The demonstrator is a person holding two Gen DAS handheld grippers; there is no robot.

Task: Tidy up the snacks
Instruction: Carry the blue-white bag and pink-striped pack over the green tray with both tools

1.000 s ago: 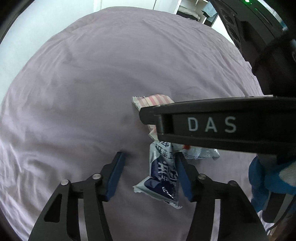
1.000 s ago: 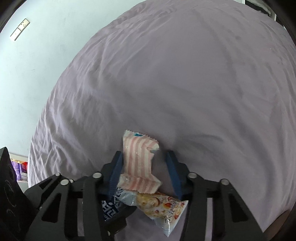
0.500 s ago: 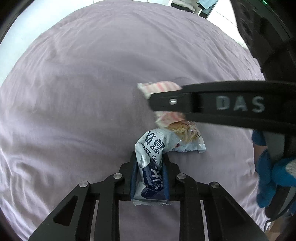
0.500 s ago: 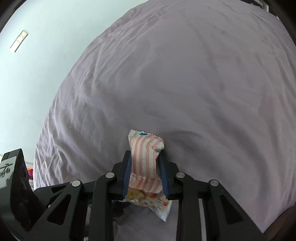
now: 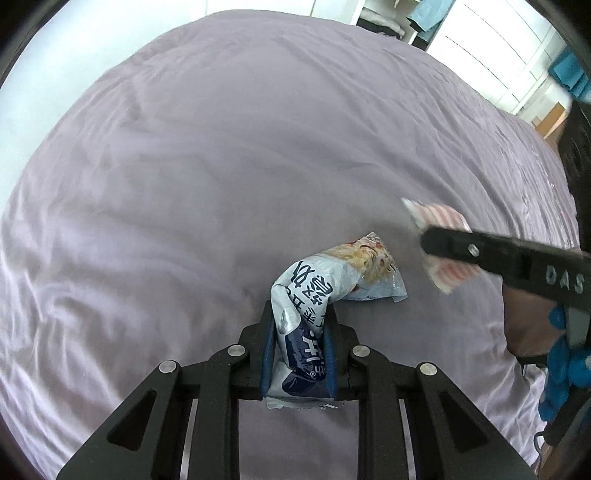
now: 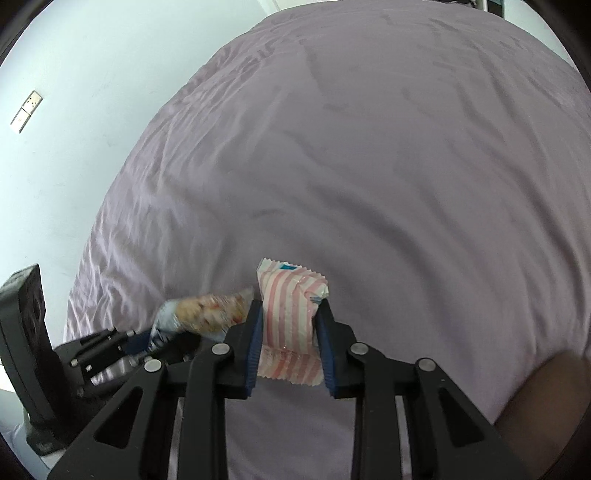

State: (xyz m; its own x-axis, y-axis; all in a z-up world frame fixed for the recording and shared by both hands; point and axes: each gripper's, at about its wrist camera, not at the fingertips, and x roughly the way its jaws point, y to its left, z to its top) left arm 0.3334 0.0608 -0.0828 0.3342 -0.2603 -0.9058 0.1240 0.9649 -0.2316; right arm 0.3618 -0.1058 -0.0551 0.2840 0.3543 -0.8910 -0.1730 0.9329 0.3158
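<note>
My left gripper (image 5: pixel 300 317) is shut on a blue and white snack packet (image 5: pixel 314 295), whose far end with a noodle picture bends to the right just over the purple bedsheet (image 5: pixel 221 147). A pink and white striped packet (image 6: pixel 290 317) is pinched between the blue pads of my right gripper (image 6: pixel 290 308), lifted off the sheet. From the left wrist view the right gripper (image 5: pixel 424 240) shows at the right edge with the striped packet (image 5: pixel 439 218) blurred in it. In the right wrist view the left gripper (image 6: pixel 147 339) and its blue packet (image 6: pixel 207 310) sit at the lower left.
The wrinkled purple sheet (image 6: pixel 369 147) covers the whole bed. A pale wall (image 6: pixel 74 110) with a switch plate (image 6: pixel 26 112) runs along its far left side. White wardrobe shelves (image 5: pixel 461 33) stand beyond the bed's far edge. A blue-gloved hand (image 5: pixel 565 369) holds the right gripper.
Both grippers closed, the left on the blue packet and the right on the striped one. The right gripper then carried its packet away to the right, off the blue packet.
</note>
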